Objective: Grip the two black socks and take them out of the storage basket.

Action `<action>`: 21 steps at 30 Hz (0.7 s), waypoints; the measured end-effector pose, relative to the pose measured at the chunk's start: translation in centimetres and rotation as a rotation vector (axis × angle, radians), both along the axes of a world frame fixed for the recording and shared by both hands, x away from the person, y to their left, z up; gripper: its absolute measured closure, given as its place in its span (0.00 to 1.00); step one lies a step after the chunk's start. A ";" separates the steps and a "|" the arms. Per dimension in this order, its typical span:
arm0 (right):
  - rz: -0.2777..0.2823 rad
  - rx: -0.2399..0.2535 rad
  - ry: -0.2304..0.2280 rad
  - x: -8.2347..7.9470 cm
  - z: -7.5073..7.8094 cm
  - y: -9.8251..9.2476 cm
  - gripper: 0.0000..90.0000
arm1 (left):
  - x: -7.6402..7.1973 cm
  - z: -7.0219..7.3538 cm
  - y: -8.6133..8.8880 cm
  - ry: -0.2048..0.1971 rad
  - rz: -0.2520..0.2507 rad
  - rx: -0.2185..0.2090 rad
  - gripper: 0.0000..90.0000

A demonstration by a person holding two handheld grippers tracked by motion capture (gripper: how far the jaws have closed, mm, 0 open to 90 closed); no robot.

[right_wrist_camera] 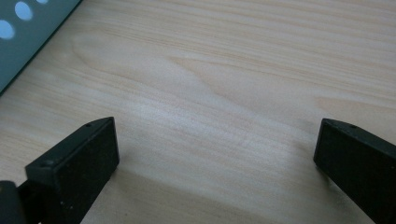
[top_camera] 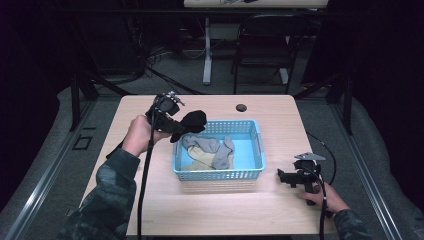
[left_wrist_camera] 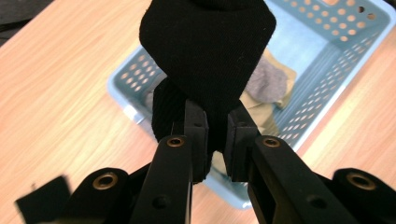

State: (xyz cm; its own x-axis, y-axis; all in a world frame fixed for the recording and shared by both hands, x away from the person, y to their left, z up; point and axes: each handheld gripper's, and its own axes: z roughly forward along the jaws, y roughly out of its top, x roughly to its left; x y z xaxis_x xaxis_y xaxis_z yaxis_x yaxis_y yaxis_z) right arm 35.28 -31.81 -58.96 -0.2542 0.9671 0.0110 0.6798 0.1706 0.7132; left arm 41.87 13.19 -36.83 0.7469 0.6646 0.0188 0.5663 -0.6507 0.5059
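A black sock (top_camera: pixel 189 124) hangs above the left rim of a light blue perforated basket (top_camera: pixel 252 131), pinched in my left gripper (top_camera: pixel 175 129). In the left gripper view the two pads close tightly on the black sock (left_wrist_camera: pixel 205 51), and the basket (left_wrist_camera: pixel 336 51) lies below. Inside the basket rest grey socks (top_camera: pixel 212 149) and a tan one (top_camera: pixel 196 161). My right gripper (top_camera: pixel 284 177) rests low on the table to the right of the basket, held by a hand. Its jaws stand wide apart over bare wood, and my right gripper (right_wrist_camera: pixel 215 154) has nothing between them.
The wooden table (top_camera: pixel 220 205) has a dark round hole (top_camera: pixel 241 107) near its far edge. Cables trail from both grippers. A black chair (top_camera: pixel 265 45) and a white table leg (top_camera: pixel 207 50) stand behind the table. A corner of the basket (right_wrist_camera: pixel 23 32) lies left of the right gripper.
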 end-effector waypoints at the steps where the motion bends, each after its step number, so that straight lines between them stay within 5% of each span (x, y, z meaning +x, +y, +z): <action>1: 0.000 0.000 0.000 0.0 0.0 0.0 0.00 | 0.0 0.1 0.5 -0.002 0.009 0.001 0.91; 13: 0.000 0.000 0.000 0.0 0.0 0.0 0.00 | -0.8 -0.2 6.9 -0.009 0.145 -0.032 0.91; 21: 0.000 0.000 0.000 0.0 0.0 0.0 0.00 | -1.5 -3.7 11.4 0.041 0.246 -0.053 0.91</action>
